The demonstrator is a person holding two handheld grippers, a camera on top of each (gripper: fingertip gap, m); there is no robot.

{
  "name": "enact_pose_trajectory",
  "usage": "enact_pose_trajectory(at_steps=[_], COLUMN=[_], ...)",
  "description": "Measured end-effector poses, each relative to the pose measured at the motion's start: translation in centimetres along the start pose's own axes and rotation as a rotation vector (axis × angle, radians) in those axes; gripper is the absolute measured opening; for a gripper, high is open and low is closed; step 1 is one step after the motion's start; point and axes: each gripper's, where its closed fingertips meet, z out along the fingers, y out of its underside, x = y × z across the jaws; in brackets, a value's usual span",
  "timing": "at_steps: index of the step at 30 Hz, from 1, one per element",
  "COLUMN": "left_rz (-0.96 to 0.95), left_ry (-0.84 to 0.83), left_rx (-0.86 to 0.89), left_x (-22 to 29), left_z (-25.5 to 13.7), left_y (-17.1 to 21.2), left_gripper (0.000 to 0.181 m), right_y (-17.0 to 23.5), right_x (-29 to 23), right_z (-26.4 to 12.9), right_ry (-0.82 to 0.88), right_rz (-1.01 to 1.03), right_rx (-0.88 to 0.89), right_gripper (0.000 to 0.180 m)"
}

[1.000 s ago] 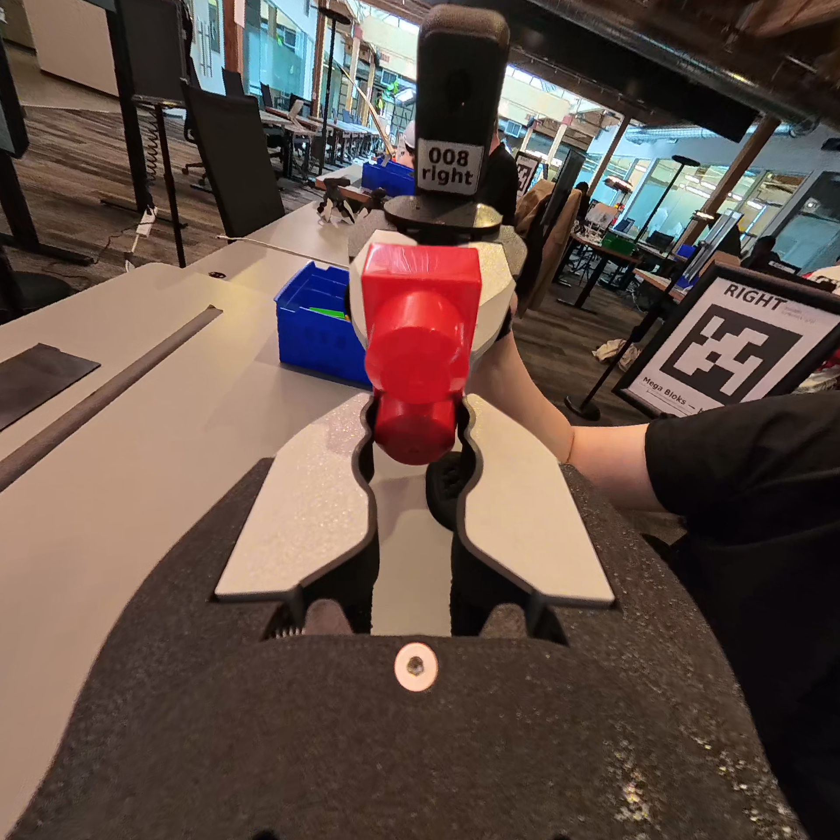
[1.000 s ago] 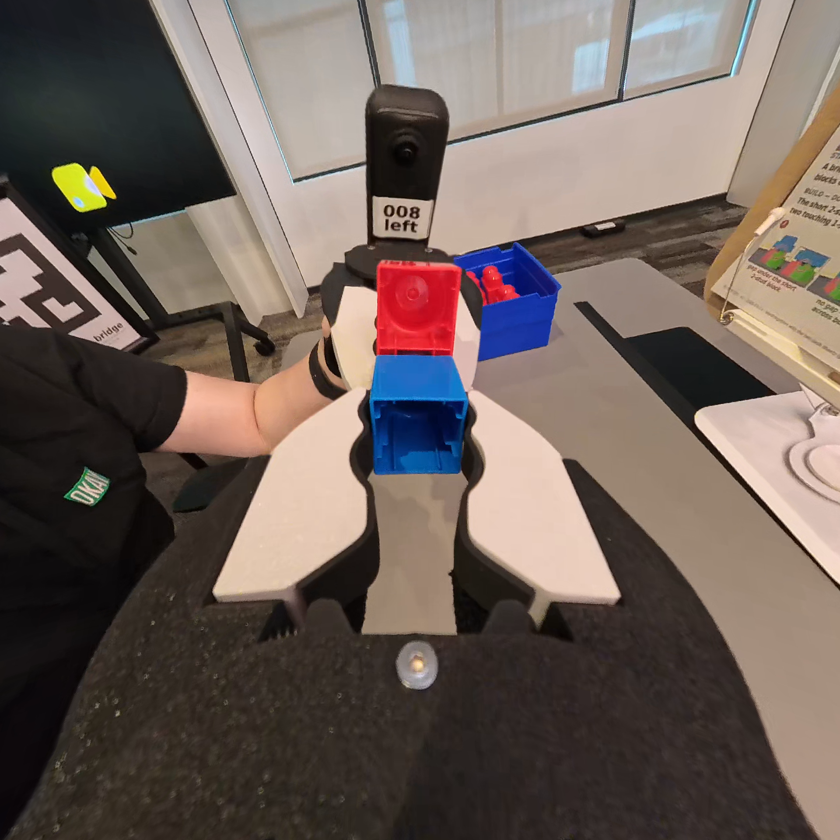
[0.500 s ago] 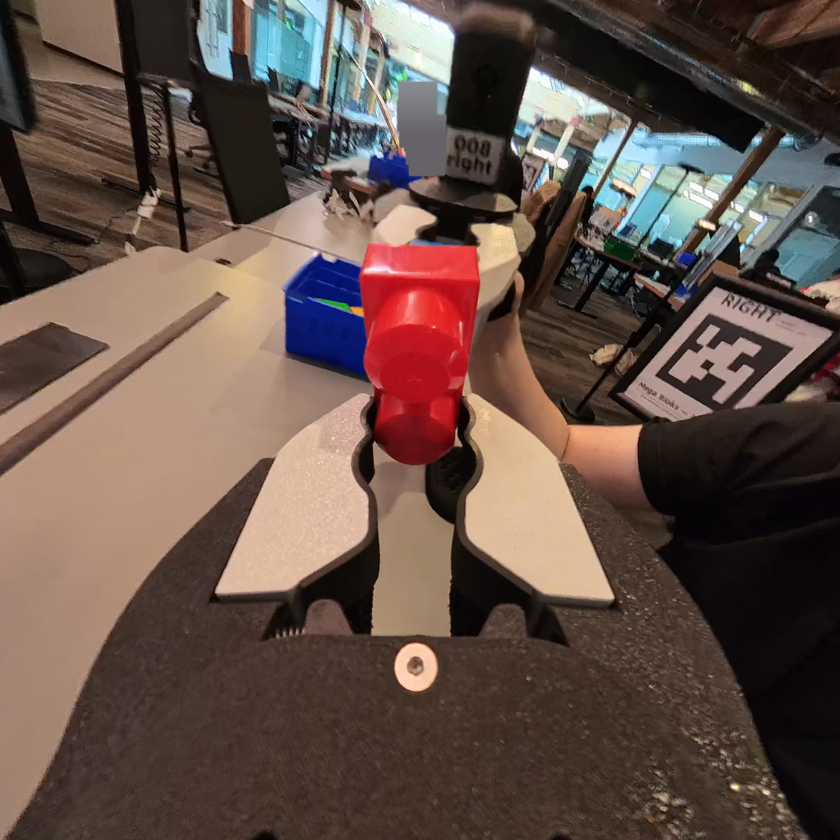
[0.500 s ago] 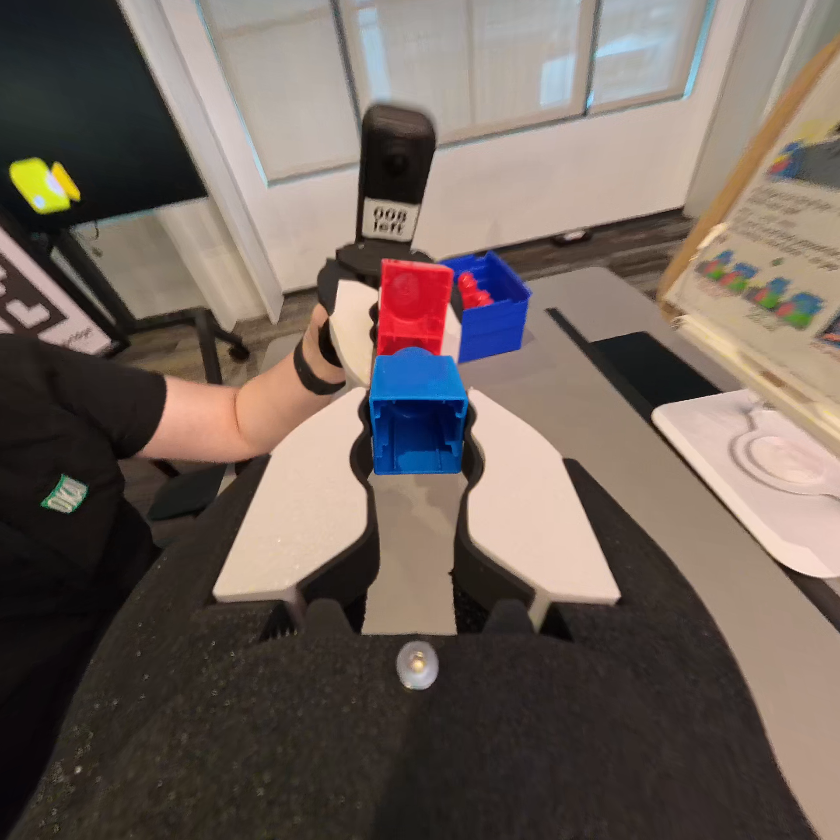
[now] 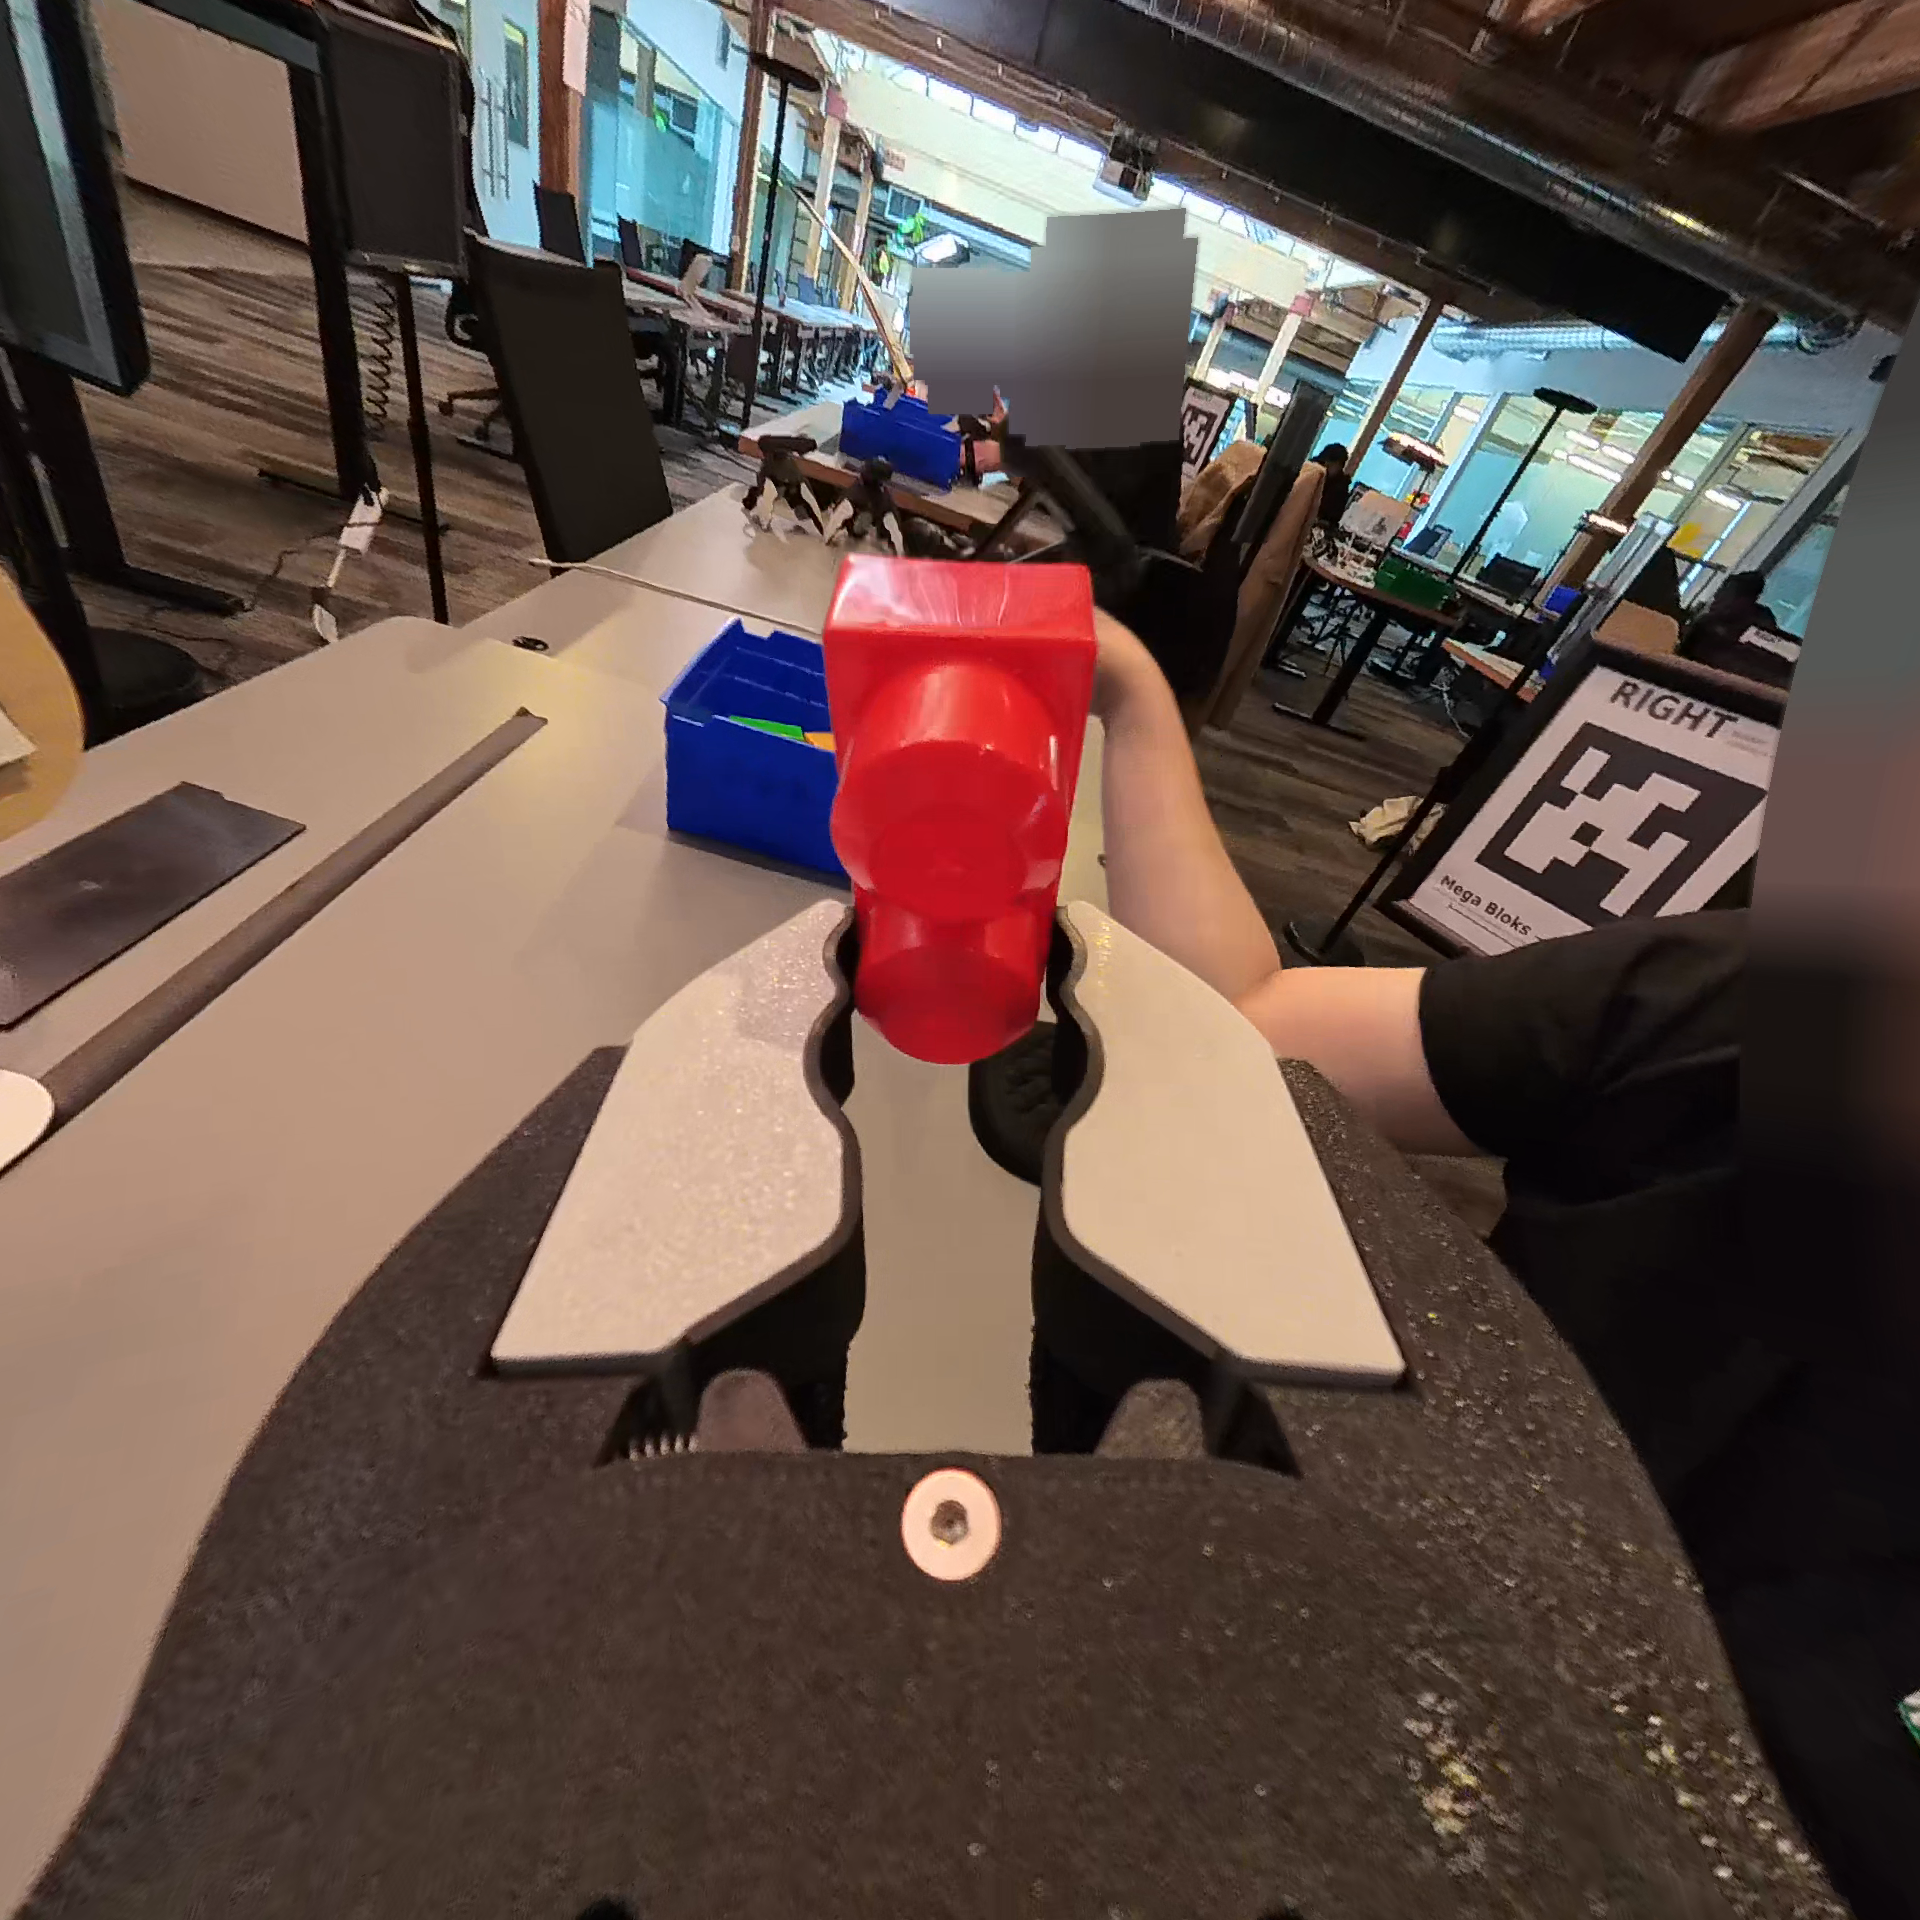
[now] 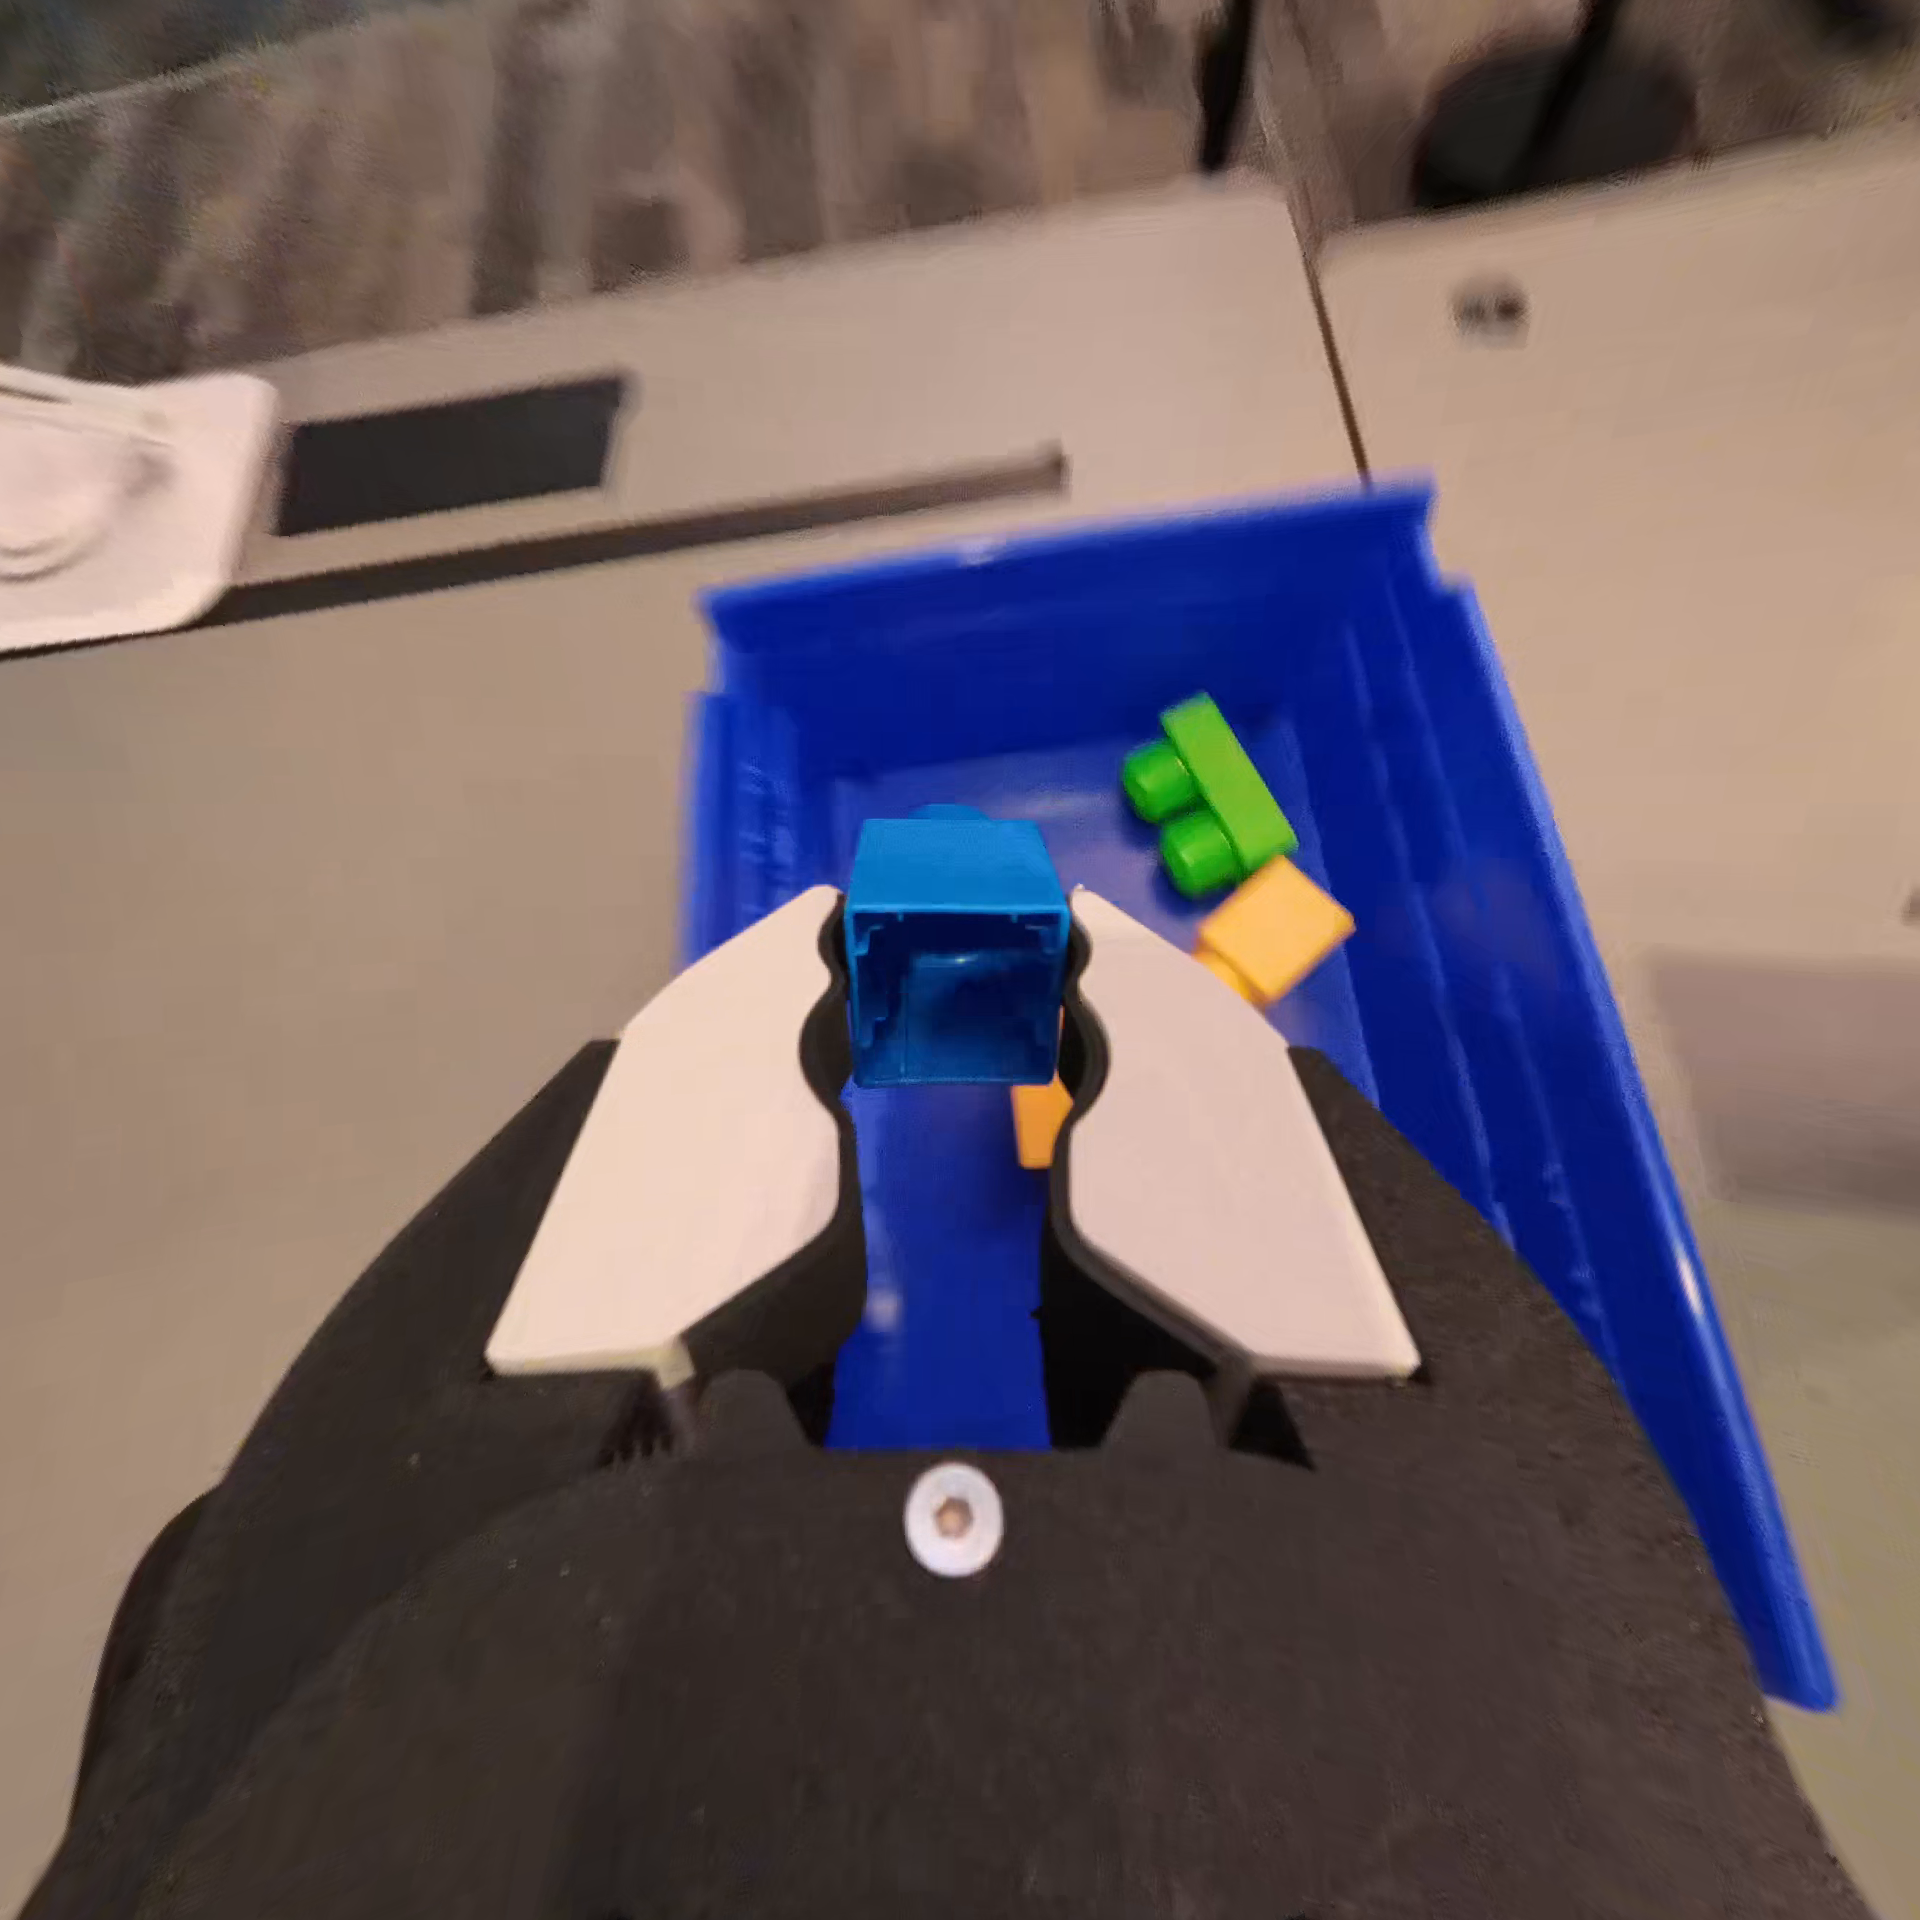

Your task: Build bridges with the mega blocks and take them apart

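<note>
My right tool (image 6: 951,987) hangs over the blue bin (image 6: 1455,935) on the counter (image 6: 364,883), clamped on a blue block (image 6: 956,977) whose hollow underside faces the camera. Inside the bin lie a green two-stud block (image 6: 1210,795) and a yellow block (image 6: 1273,930) touching it near the right wall, and a further scrap of orange (image 6: 1039,1127) shows between my fingers; I cannot tell what piece that is. The bin's left wall sits just beside my left fingertip, and its floor to the left of the loose blocks is bare. My left tool (image 5: 951,982) is closed on a red block (image 5: 956,821), its studs pointing back at the camera, held in the air above the counter's near edge. From there the bin (image 5: 743,774) stands well ahead, with flat grey counter to its left up to a dark strip (image 5: 281,914) and a black mat (image 5: 125,883). A second ago the two blocks faced each other between both tools; now they are apart, my right tool has swung away from the left one and down over the bin, and its view is blurred.
</note>
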Motion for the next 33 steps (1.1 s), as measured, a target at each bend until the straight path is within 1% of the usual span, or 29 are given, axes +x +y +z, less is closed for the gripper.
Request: enact_pose_trajectory(at_steps=[1, 3, 5, 6, 8, 10, 13, 15, 17, 19, 22, 24, 25, 26, 28, 29, 33], left_rz=[-0.001, -0.002, -0.004, -0.007, -0.016, -0.026, -0.028, -0.025, -0.017, 0.0, 0.017, 0.027, 0.034, 0.044, 0.056, 0.057, 0.053], left_ry=[0.004, 0.006, 0.008, 0.009, 0.011, 0.012, 0.012, 0.009, -0.005, -0.027, -0.044, -0.043, -0.041, -0.037, -0.03, -0.035, -0.034], left_rx=[-0.011, -0.033, -0.052, -0.061, -0.074, -0.085, -0.095, -0.099, -0.111, -0.134, -0.163, -0.178, -0.185, -0.193, -0.211, -0.219, -0.218], left_x=[0.0, 0.0, -0.1, -0.1, -0.4, -0.5, -0.6, -0.5, -0.6, -0.8, -0.7, -0.5, -0.4, -0.2, -0.1, -0.1, -0.1], left_z=[0.3, 0.8, 1.1, 1.3, 1.6, 1.9, 2.1, 2.3, 2.4, 2.6, 3.1, 3.4, 3.5, 3.7, 3.8, 3.9, 4.0], left_y=[0.2, 0.7, 1.1, 1.4, 1.7, 2.0, 2.3, 2.4, 2.6, 2.9, 3.4, 3.6, 3.7, 3.8, 4.2, 4.3, 4.3], left_gripper=[0.034, 0.034, 0.034, 0.034, 0.034, 0.034, 0.034, 0.034, 0.034, 0.034, 0.034, 0.034, 0.034, 0.034, 0.034, 0.034, 0.034], right_y=[1.5, 4.4, 6.3, 6.6, 6.0, 4.5, 1.3, -1.6, -4.5, -7.2, -9.2, -8.6, -7.7, -6.9, -5.3, -4.4, -1.1], right_x=[1.7, 3.2, 3.7, 3.9, 4.2, 3.9, 3.1, 1.1, -3.0, -9.0, -20.1, -27.3, -30.1, -32.3, -35.7, -37.3, -42.2], right_z=[1.6, 4.6, 6.6, 7.2, 7.5, 7.0, 4.9, 2.8, 0.2, -2.7, -7.9, -10.8, -11.3, -11.2, -10.5, -10.3, -10.7], right_ry=[0.007, -0.027, -0.045, -0.035, 0.006, -0.006, -0.013, -0.051, -0.158, -0.334, -0.724, -0.976, -1.035, -1.043, -1.015, -1.037, -1.226], right_rz=[0.06, 0.129, 0.141, 0.14, 0.154, 0.154, 0.11, 0.031, -0.064, -0.156, -0.265, -0.333, -0.383, -0.441, -0.556, -0.595, -0.617], right_rx=[-0.046, -0.15, -0.223, -0.228, -0.194, -0.124, 0.029, 0.153, 0.275, 0.399, 0.548, 0.563, 0.535, 0.508, 0.474, 0.451, 0.336], right_gripper=[0.036, 0.036, 0.037, 0.037, 0.037, 0.039, 0.047, 0.049, 0.051, 0.054, 0.057, 0.058, 0.054, 0.051, 0.053, 0.056, 0.062])
